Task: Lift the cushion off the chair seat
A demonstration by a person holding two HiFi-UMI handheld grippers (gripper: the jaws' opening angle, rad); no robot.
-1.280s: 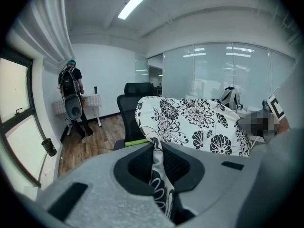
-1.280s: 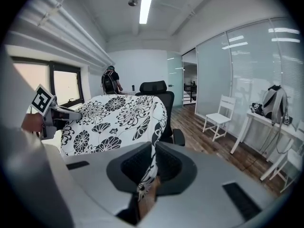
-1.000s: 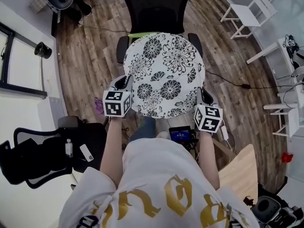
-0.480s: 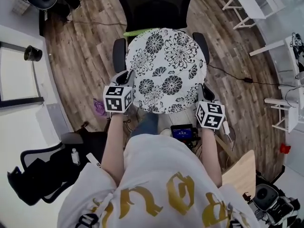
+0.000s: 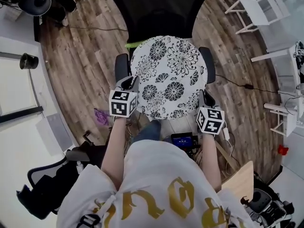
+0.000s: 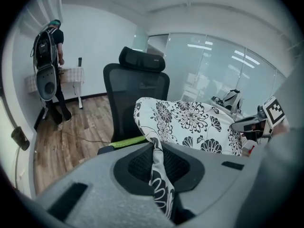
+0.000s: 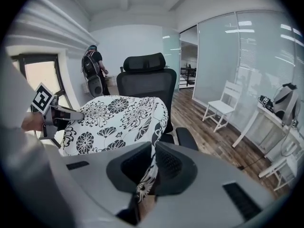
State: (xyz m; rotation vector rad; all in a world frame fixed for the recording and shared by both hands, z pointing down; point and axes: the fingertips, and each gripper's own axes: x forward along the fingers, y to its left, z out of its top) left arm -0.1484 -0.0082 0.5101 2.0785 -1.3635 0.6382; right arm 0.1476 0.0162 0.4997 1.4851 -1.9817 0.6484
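The left forearm (image 5: 113, 146) and right forearm (image 5: 209, 156) reach forward side by side. The left gripper (image 5: 129, 83) and right gripper (image 5: 204, 98) tilt downward, each with its jaws pinched tight on an opposite edge of the cushion (image 5: 168, 75).

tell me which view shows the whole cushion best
The head view: the whole round floral cushion shows from above, over the chair. The left and right gripper views each show it side-on, partly hidden, with a fold of its edge pinched in the left claw and right claw.
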